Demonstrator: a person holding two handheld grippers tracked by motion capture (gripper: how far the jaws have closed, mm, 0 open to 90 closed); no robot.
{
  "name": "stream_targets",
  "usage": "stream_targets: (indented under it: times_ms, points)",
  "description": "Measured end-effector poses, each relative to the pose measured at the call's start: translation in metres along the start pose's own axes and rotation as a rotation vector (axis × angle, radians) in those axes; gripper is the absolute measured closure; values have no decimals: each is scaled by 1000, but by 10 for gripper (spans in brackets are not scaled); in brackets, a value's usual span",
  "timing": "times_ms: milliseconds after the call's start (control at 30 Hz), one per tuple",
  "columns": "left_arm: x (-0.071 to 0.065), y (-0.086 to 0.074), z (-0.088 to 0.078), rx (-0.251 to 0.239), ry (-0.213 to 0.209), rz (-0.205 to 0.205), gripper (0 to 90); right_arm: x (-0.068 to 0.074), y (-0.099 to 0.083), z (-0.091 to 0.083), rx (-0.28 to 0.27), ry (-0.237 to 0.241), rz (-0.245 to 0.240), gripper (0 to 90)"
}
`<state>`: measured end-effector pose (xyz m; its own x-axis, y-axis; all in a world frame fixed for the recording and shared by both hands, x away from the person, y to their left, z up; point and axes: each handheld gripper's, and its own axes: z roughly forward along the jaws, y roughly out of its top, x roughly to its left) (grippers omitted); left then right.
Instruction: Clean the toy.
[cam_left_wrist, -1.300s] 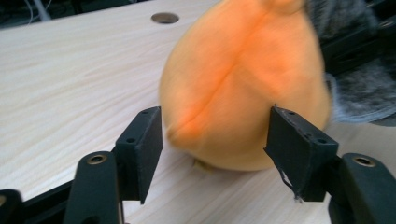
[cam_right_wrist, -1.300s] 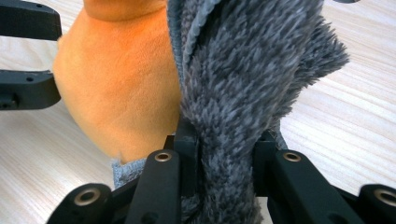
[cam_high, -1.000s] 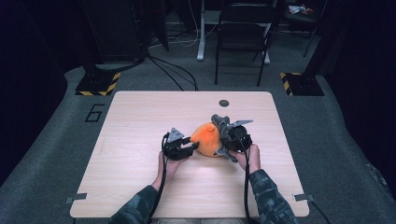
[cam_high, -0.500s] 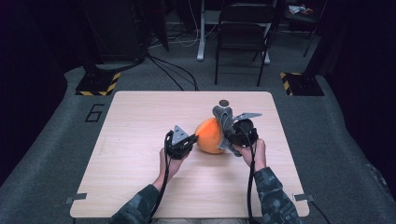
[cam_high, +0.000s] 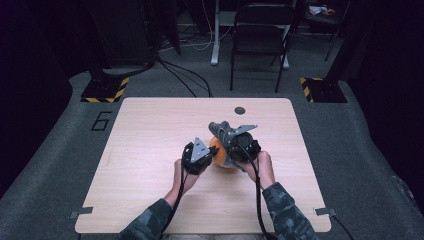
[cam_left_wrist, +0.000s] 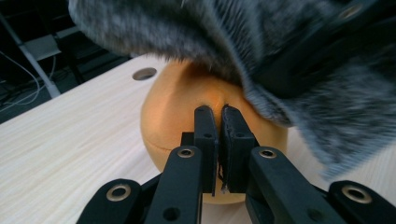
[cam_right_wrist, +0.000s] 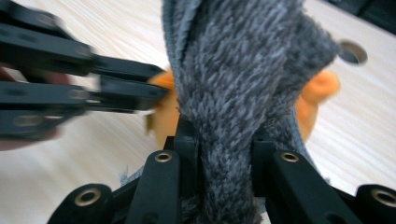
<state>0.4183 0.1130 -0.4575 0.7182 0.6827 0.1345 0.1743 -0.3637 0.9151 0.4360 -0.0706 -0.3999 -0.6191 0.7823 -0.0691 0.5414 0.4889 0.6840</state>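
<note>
Orange plush ball (cam_high: 221, 156) mid-table (cam_high: 150, 130), between both grippers, grey knit fabric (cam_right_wrist: 243, 93) draped over top. Left gripper (cam_left_wrist: 218, 122) jaws pressed together, pinching thin fold of orange skin at ball's side. Right gripper (cam_right_wrist: 224, 140) clamped on bunched grey fabric. Both parts look soft, light, squashy: ball dents under pinch, knit stretchy, likely to slip through pads. Judgement: grab fabric deep in bunch, not edge; take ball by seam or skin fold, since round body too wide and would squirt out
</note>
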Motion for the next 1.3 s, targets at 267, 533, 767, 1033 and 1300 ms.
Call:
stream_targets:
  times_ms: [267,533,767,1033,1300]
  points:
    - [4,-5,3,17,-10,-17,864,-27,-11,9,38,-68,59,733]
    - [4,-6,3,11,-34,-26,863,-57,-22,7,22,-84,150,728]
    - [-6,-3,3,1,-75,24,862,-27,-2,-17,-96,29,83,728]
    - [-15,-4,5,18,-93,45,862,-8,0,-1,-52,52,32,728]
    - [-16,-4,4,19,-89,51,863,-24,-3,-2,-45,23,73,730]
